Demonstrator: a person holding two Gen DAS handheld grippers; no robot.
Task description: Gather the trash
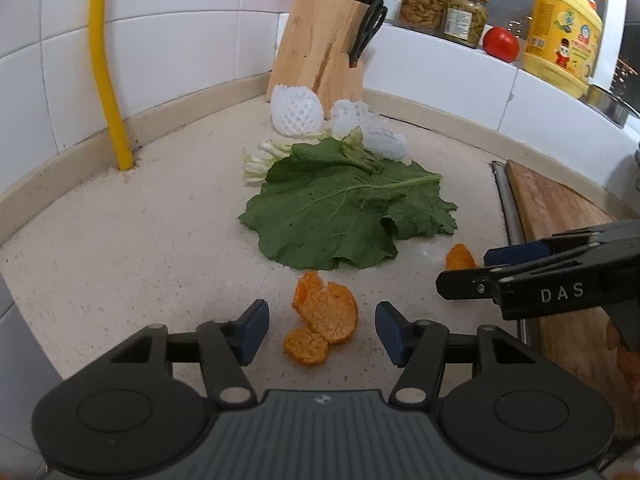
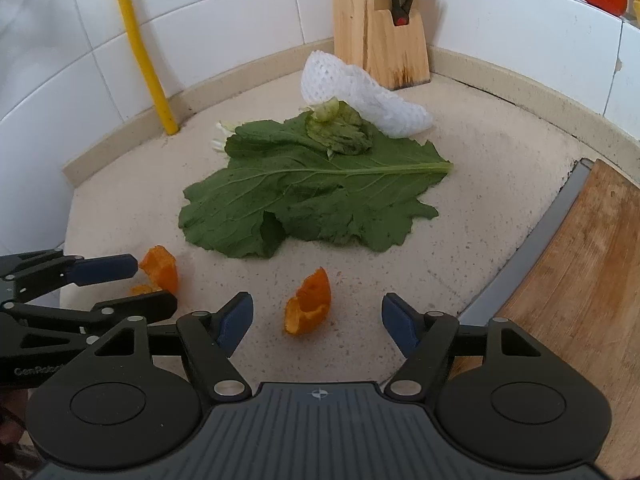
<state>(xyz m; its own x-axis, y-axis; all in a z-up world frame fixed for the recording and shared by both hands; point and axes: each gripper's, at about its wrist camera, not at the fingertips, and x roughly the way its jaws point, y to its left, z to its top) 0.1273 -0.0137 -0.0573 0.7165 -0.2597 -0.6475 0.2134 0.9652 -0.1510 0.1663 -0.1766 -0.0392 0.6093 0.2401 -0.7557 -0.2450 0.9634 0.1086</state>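
While both grippers hang low over the speckled table (image 1: 120, 264), each has a piece of orange peel lined up between its fingers. Left gripper (image 1: 322, 330): fingers about half apart, blue pads either side of the larger peel (image 1: 324, 316), which lies flat on the table in two curled pieces; clear gap on both sides, no pad touching it, nothing held. Right gripper (image 2: 318, 318): fingers wider, small peel wedge (image 2: 309, 302) sitting on the table between the pads, a bit nearer the left pad, also untouched and not held. In the right wrist view the left gripper comes in from the left edge, its far finger tip (image 2: 106, 269) right up against the larger peel; can't tell if it's actually touching. In the left wrist view the right gripper comes in from the right edge, small peel showing just past its fingertip. Rest of the trash lies beyond the peels: big green leaf (image 1: 348, 216) flat mid-table with a smaller wilted leaf (image 2: 340, 132) on top, pale stalk ends (image 1: 260, 160) at its far left, two white foam fruit nets (image 1: 296, 110) behind it against the wooden knife block (image 1: 320, 48). Wooden cutting board (image 2: 580, 272) on the right, near the right gripper.
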